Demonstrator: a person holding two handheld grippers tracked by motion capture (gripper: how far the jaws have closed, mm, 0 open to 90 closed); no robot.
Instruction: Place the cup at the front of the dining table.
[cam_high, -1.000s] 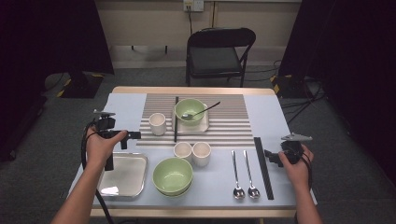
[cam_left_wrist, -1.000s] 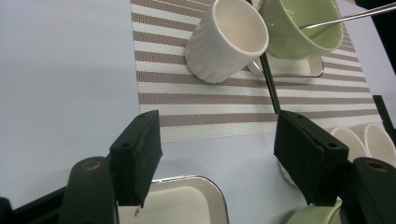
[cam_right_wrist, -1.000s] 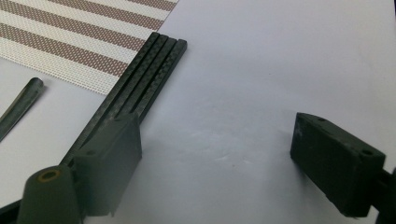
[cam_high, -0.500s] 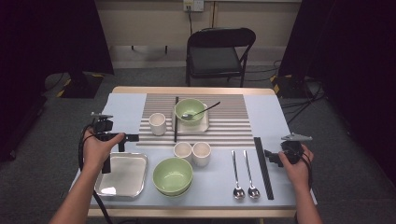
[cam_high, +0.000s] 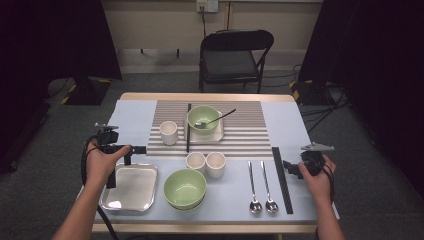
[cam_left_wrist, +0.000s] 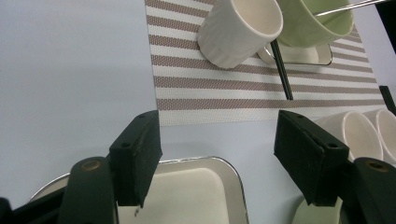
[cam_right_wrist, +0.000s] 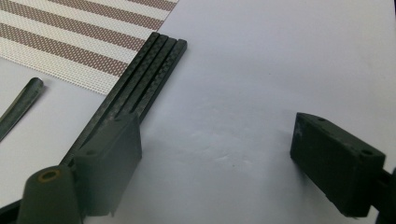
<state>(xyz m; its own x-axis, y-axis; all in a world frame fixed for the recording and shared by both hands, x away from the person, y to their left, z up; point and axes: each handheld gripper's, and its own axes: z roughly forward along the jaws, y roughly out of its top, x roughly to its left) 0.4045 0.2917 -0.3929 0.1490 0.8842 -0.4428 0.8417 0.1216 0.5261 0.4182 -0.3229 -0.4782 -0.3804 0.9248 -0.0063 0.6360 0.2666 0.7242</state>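
Observation:
My left gripper (cam_high: 137, 150) hovers over the table's left side, just beyond a metal tray (cam_high: 135, 192), with its jaws pointing right. In the left gripper view the left gripper (cam_left_wrist: 219, 163) stands open with nothing between the pads, above the tray's (cam_left_wrist: 196, 191) far edge. My right gripper (cam_high: 290, 167) sits at the table's right, beside a bundle of black chopsticks (cam_high: 281, 180). In the right gripper view the right gripper (cam_right_wrist: 219, 158) is open over bare tabletop, with the chopsticks (cam_right_wrist: 140, 74) by its left jaw.
A striped placemat (cam_high: 240, 135) carries a white cup (cam_high: 168, 132), a black chopstick pair (cam_high: 188, 127) and a green bowl (cam_high: 202, 119) with a spoon in it. Nearer me are two white cups (cam_high: 206, 162), another green bowl (cam_high: 185, 189) and two spoons (cam_high: 260, 187). A folding chair (cam_high: 232, 55) stands behind.
The left hand has edged slightly nearer the tray. The right gripper has stayed still.

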